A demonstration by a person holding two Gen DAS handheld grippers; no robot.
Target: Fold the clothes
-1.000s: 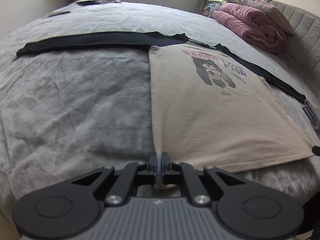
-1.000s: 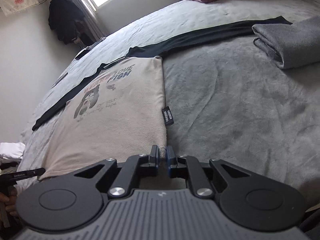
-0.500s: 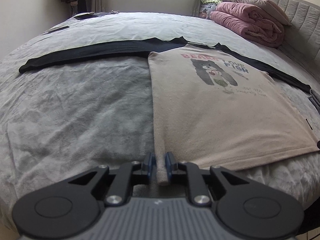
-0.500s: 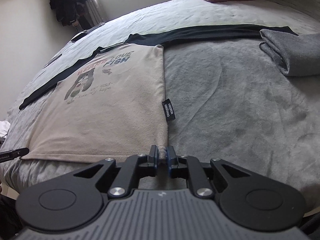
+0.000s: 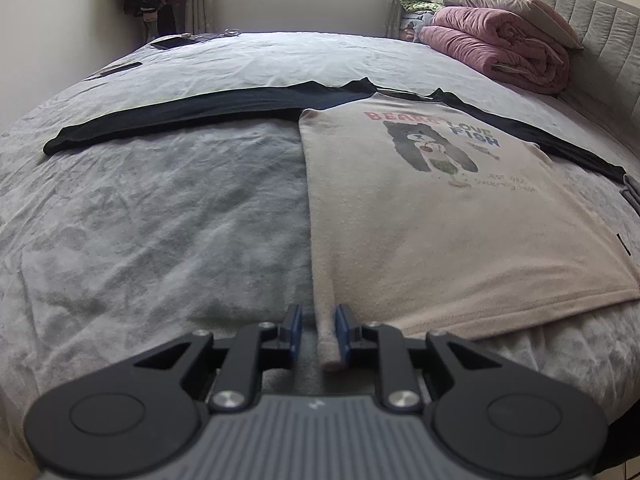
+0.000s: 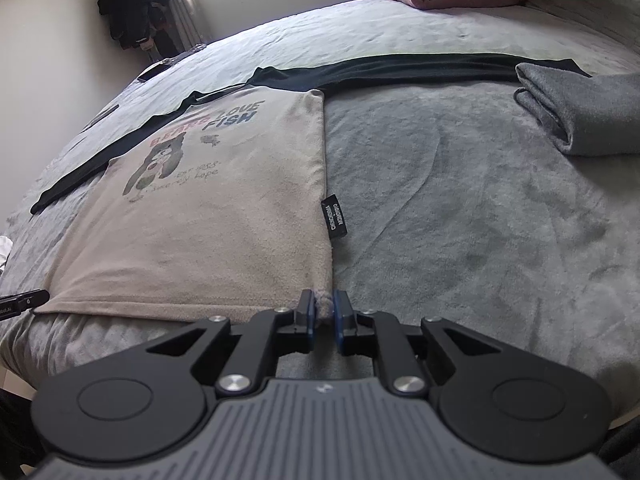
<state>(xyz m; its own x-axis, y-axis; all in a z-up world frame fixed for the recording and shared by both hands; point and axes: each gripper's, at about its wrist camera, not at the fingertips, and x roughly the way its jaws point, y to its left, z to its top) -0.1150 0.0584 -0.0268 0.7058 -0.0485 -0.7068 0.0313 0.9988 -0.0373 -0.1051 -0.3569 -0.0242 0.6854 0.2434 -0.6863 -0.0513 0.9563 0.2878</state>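
A beige shirt (image 5: 432, 216) with a bear print and long black sleeves (image 5: 180, 114) lies flat, front up, on the grey bed cover (image 5: 160, 208). My left gripper (image 5: 318, 330) is open at the shirt's near left hem corner; the corner lies loose between the fingers, resting against the right one. In the right wrist view the same shirt (image 6: 224, 208) spreads out to the left. My right gripper (image 6: 324, 314) is shut on the bunched near right hem corner. A black side label (image 6: 335, 222) sticks out of the shirt's right seam.
A folded grey cloth (image 6: 584, 112) lies on the bed at the right. Pink quilts (image 5: 504, 52) are stacked by the padded headboard (image 5: 600, 28). A phone (image 5: 172, 43) lies at the bed's far edge. Dark clothes (image 6: 132, 4) hang in the corner by the window.
My left jaws have spread apart and let go of the hem corner. Both grippers have tilted up, so more of the room shows. The right grip is unchanged.
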